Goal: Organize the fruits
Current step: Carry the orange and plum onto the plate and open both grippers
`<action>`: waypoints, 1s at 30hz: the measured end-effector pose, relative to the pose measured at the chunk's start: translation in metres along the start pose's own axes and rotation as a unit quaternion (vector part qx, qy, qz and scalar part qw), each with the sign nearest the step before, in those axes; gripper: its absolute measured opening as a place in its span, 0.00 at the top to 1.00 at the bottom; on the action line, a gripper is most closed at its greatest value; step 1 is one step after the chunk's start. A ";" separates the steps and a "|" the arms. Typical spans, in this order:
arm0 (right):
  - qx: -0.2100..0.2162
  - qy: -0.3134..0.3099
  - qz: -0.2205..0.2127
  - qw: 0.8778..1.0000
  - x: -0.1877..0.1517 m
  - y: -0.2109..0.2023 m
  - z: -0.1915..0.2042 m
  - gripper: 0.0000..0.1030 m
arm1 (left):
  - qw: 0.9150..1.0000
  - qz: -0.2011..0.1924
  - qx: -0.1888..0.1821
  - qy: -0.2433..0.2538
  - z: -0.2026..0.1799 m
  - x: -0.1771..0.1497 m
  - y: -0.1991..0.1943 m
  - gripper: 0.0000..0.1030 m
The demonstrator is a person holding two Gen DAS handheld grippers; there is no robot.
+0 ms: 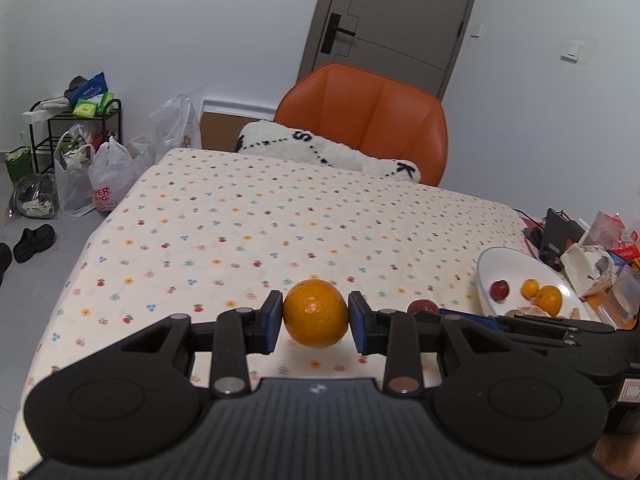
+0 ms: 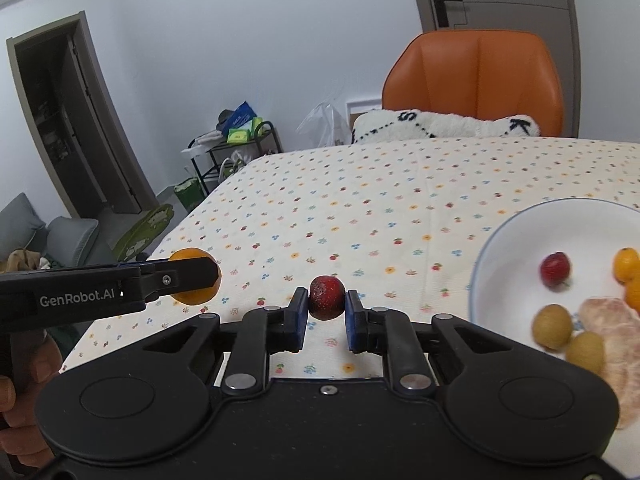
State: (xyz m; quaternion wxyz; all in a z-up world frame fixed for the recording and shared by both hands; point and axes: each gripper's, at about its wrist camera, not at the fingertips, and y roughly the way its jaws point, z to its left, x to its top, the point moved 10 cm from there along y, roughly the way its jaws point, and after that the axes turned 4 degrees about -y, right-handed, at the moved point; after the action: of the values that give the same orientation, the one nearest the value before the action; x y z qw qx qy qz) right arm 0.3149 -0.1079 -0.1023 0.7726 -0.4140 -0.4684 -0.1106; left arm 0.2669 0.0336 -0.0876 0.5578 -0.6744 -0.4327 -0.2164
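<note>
Left wrist view shows the left gripper (image 1: 316, 322) clamped on a round orange citrus fruit (image 1: 316, 314), lifted just above the flower-dotted cream tablecloth (image 1: 240, 220). Right wrist view shows the right gripper (image 2: 326, 312) clamped on a small dark-red round fruit (image 2: 327, 297), also off the cloth, with the white oval plate (image 2: 504, 240) near on its right.

Judging from the task, the step in hand is carrying both fruits to the plate. To do it well, each gripper should travel right over the rim, lower until its fruit nearly touches bare plate, then part its fingers slowly so nothing rolls; the red fruit suits the spot beside the red fruit in the plate (image 2: 555, 267), the orange beside the small oranges (image 2: 626, 266). The 2 grippers are close together, so moving 1 at a time avoids a knock.

On the plate I count 1 red fruit, 2 small oranges, 2 yellow-green round fruits (image 2: 553, 326) and 1 peeled pale citrus (image 2: 616, 332); 2 fruits are held
</note>
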 end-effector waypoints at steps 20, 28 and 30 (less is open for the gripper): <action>-0.052 0.032 -0.047 0.997 0.005 -0.064 -0.053 0.83 | 0.998 -0.008 -0.046 0.036 -0.067 0.001 -0.006 0.67; -0.075 0.047 -0.059 0.994 0.004 -0.083 -0.078 0.83 | 0.997 -0.010 -0.062 0.048 -0.091 0.000 -0.005 0.67; -0.081 0.052 -0.061 0.994 0.004 -0.085 -0.086 0.83 | 0.997 -0.008 -0.064 0.051 -0.096 -0.001 -0.004 0.67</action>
State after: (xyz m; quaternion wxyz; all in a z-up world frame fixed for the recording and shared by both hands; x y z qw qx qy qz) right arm 0.3235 -0.2248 -0.0722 0.7518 -0.4394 -0.4416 -0.2161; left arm 0.2814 -0.0569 -0.0595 0.5327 -0.6935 -0.3944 -0.2824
